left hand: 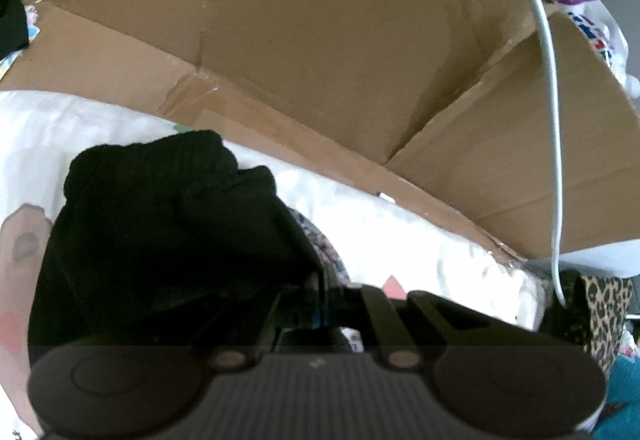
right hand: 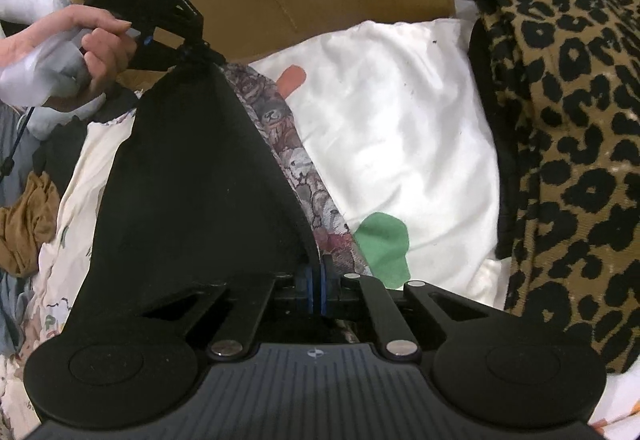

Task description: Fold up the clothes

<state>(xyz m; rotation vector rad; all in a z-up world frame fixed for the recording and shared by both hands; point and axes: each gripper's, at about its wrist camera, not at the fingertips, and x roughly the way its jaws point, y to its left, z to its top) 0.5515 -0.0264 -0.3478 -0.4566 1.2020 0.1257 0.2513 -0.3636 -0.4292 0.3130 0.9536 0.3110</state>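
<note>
A black garment hangs stretched between both grippers above a white bedsheet. My right gripper is shut on one corner of it, blue pads pressed together. My left gripper, seen from the right wrist view with the hand holding it, is shut on the other corner. In the left wrist view the black garment bunches over my left gripper, with its elastic band at the top. The garment's floral lining shows along its right edge.
A folded leopard-print garment lies on the right of the bed. Brown cardboard stands behind the bed, with a white cable across it. A brown cloth and other clothes lie at the left.
</note>
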